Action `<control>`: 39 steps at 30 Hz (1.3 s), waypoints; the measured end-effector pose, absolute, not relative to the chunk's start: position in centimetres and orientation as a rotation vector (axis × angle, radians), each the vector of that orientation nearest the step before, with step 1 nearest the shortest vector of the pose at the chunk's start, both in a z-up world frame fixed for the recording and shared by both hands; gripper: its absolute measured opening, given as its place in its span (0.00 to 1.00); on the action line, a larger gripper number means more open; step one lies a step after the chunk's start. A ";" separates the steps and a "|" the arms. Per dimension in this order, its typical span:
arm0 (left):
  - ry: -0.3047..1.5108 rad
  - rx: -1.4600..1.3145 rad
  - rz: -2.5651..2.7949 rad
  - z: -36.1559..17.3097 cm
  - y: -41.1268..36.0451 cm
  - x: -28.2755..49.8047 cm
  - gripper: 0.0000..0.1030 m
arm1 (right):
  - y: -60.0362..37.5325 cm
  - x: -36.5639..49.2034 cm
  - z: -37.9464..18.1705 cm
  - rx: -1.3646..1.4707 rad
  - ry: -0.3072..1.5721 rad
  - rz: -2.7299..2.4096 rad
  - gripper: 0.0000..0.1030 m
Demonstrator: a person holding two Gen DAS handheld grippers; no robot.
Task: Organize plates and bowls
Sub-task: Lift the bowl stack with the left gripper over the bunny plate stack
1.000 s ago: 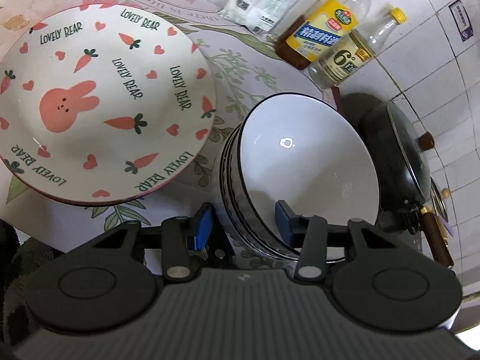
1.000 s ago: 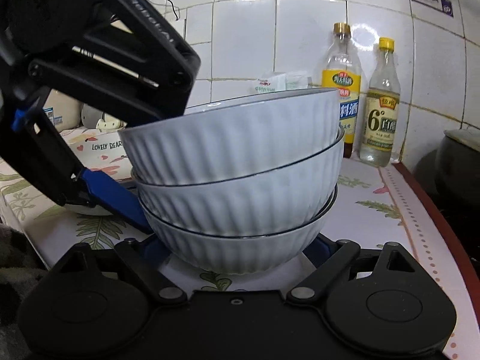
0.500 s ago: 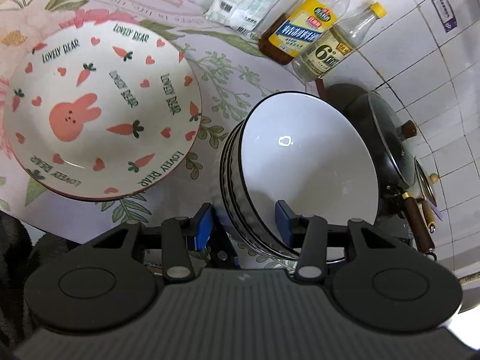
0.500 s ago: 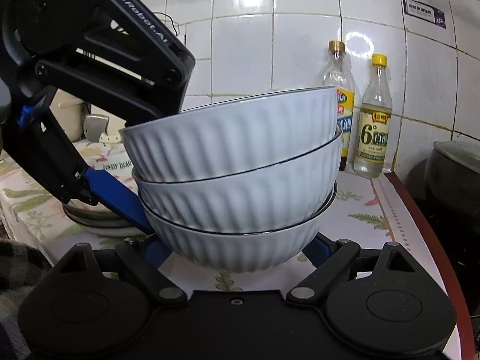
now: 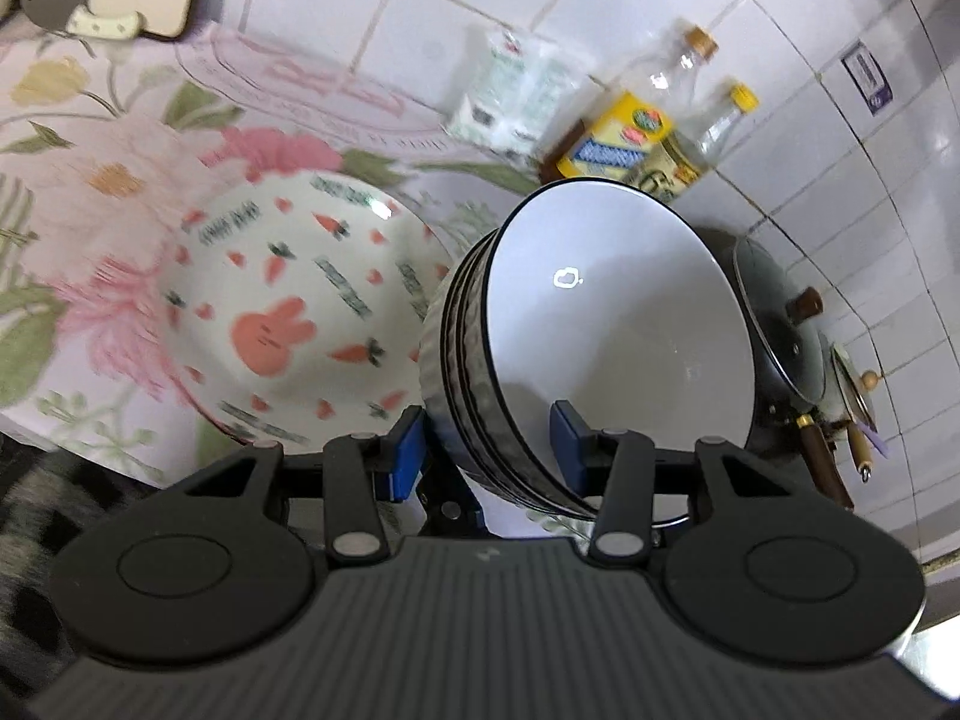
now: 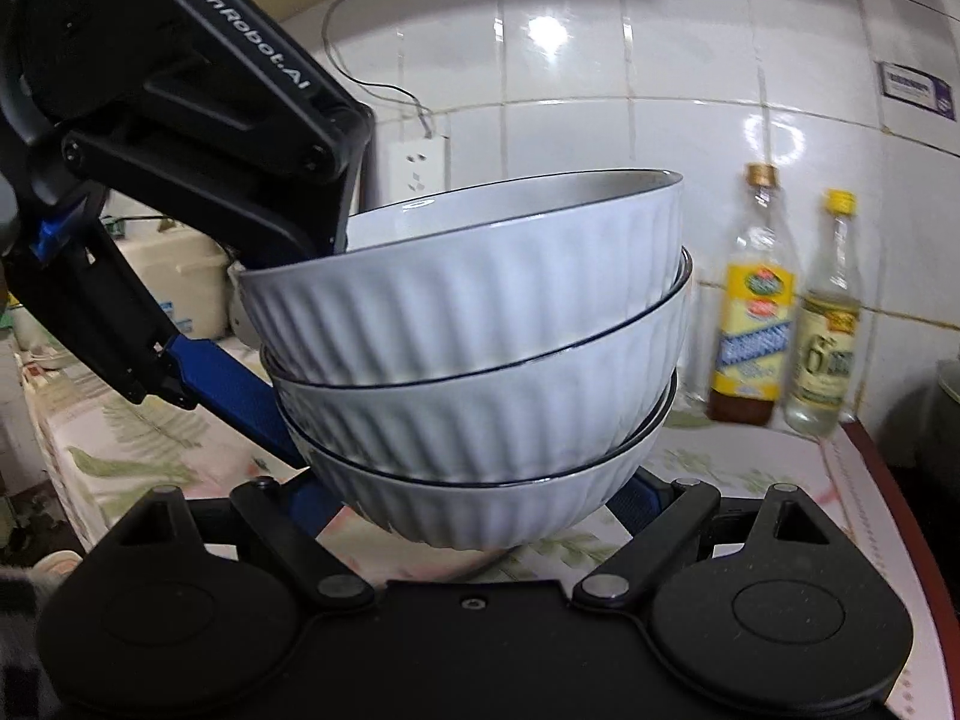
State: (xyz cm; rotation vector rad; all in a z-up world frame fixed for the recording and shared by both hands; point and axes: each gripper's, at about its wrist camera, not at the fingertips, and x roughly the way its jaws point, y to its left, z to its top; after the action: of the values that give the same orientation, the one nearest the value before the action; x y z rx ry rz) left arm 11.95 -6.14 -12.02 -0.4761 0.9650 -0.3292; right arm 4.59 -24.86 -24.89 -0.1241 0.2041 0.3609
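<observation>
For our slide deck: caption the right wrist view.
Two grippers carry three stacked ribbed bowls above a floral counter, bottles behind.

The left wrist view is taken from above, tilted down over the stack of bowls point(image 5: 600, 348), which is seen at close range against the flowered countertop point(image 5: 120, 192) and tiled wall point(image 5: 780, 90). The right wrist view is set low, almost level with the stack of bowls point(image 6: 474, 372), and is aimed sideways at the wall. The bowls, the two bottles point(image 5: 654, 132) point(image 6: 786, 306) and the left gripper point(image 6: 228, 384) are shared by both views.
</observation>
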 end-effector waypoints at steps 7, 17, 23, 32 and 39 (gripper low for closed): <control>0.950 -0.472 -0.292 -11.2 -2.3 12.9 0.42 | -21.2 5.9 -24.1 -0.128 0.232 0.401 0.90; 0.962 -0.472 -0.275 -13.6 0.4 15.8 0.42 | -18.5 9.3 -25.2 -0.132 0.314 0.409 0.90; 0.978 -0.483 -0.267 -14.8 1.0 17.7 0.42 | -17.8 11.6 -25.7 -0.128 0.362 0.400 0.90; 1.011 -0.507 -0.268 -16.4 1.7 19.6 0.42 | -17.3 14.5 -25.8 -0.144 0.441 0.394 0.90; 1.024 -0.495 -0.262 -17.3 1.5 20.4 0.42 | -17.3 16.3 -26.1 -0.127 0.500 0.370 0.90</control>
State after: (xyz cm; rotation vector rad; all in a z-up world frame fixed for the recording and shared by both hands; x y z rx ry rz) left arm 20.36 1.48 -17.27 -0.4952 1.0243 -0.2619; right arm 16.29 -17.33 -26.09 -0.1267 0.4999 0.3702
